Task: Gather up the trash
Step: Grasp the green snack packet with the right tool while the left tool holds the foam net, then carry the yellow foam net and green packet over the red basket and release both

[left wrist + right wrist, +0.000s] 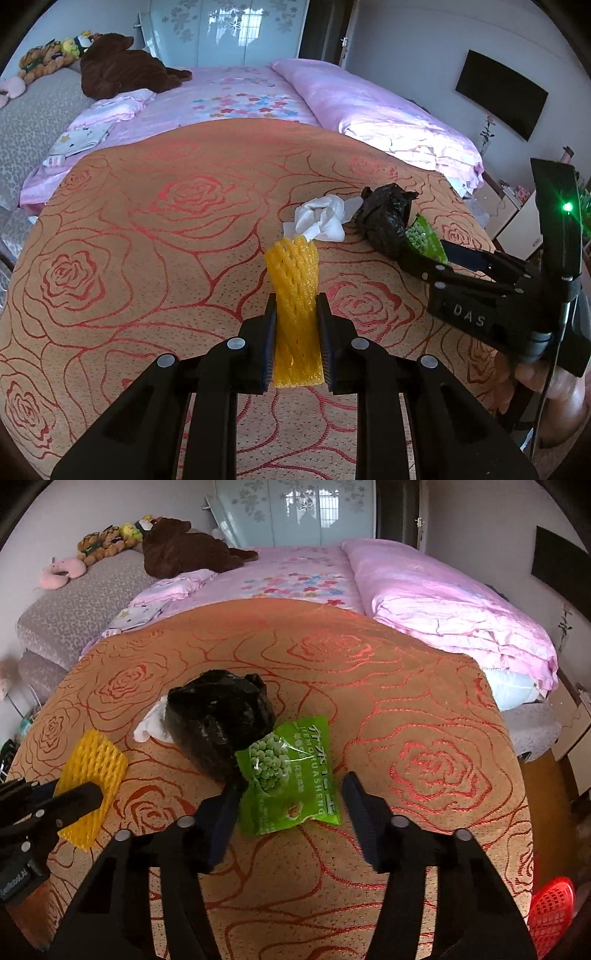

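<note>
The left gripper (295, 314) has its fingers clenched on a yellow foam net (295, 291), held upright over the desk (147, 240), which wears an orange rose-patterned cloth. To its right, the right gripper (290, 797) has its fingers released on either side of a green snack packet (291, 775) lying flat; the pads do not press it. Just beyond the packet and touching it sits a black plastic bag (218, 720), with a crumpled white tissue (321, 218) at its left. A bed (240, 96) lies farther off.

Rose-patterned orange cloth (424, 709); pink quilt (388, 122); brown plush bear (184, 550); black wall screen (500, 94).
</note>
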The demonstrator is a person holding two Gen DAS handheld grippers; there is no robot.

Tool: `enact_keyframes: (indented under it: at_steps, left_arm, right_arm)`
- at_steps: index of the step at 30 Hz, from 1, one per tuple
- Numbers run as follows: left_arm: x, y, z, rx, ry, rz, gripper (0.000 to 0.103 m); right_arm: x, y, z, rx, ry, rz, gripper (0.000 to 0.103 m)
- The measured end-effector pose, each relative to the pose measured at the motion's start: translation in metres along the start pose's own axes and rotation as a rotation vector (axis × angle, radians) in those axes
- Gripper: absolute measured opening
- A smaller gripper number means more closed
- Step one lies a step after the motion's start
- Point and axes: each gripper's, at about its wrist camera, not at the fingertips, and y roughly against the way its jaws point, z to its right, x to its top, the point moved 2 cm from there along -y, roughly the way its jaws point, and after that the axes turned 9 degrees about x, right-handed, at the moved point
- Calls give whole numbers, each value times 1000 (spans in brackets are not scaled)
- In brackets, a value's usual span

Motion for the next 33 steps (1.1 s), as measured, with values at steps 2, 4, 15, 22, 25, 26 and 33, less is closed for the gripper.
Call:
enact_keyframes:
  at_steps: [2, 4, 15, 22, 25, 26, 33]
  left_arm:
    - [-1, 1, 1, -2, -3, 2, 19]
    - [-1, 2, 2, -1, -6, 6, 19]
    - [-3, 9, 11, -3, -25, 26, 19]
    - [-5, 19, 28, -18, -62, 53, 19]
    - [-6, 21, 36, -26, -78, 60, 19]
    - [-7, 22, 38, -28, -82, 61, 19]
    - [-11, 28, 57, -47, -118, 73, 19]
  right_arm:
    - [-1, 1, 0, 2, 2, 1, 46]
    - [-2, 2, 1, 4, -3, 5, 42]
    - [-26, 30, 1, -4, -51, 49, 39]
    - [-43, 60, 4, -27, -108, 100, 39]
    - [-50, 73, 6, -32, -125, 126, 39]
    - [-52, 78, 6, -38, -131, 134, 39]
    - [-68, 103, 17, -62, -174, 177, 39]
